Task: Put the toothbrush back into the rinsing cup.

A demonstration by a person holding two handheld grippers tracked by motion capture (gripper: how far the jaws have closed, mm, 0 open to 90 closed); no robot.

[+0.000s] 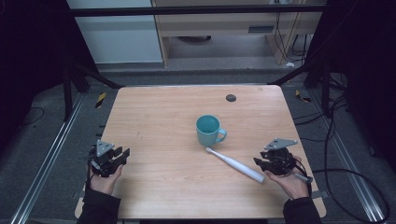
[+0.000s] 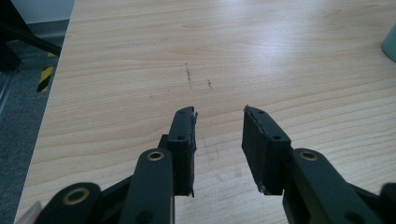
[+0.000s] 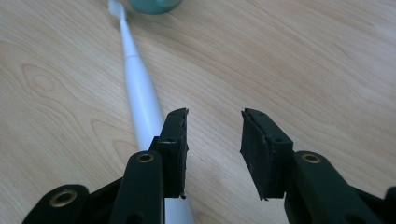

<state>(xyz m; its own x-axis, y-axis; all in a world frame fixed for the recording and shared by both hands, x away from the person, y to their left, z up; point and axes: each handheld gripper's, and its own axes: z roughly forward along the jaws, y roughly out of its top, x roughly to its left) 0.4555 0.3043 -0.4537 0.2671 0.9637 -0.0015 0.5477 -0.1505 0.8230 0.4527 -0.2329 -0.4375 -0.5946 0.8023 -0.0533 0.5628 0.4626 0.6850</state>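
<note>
Our right gripper (image 1: 261,164) has its jaws spread with nothing between them, near the table's right edge. Just beside it lies the white slim electric toothbrush (image 1: 235,165) on the light wooden table (image 1: 159,116); its long axis runs diagonally, brush head toward the teal ceramic mug (image 1: 208,130). Our left gripper (image 1: 122,156) is spread too, over bare wood with much free room. We read no writing.
</note>
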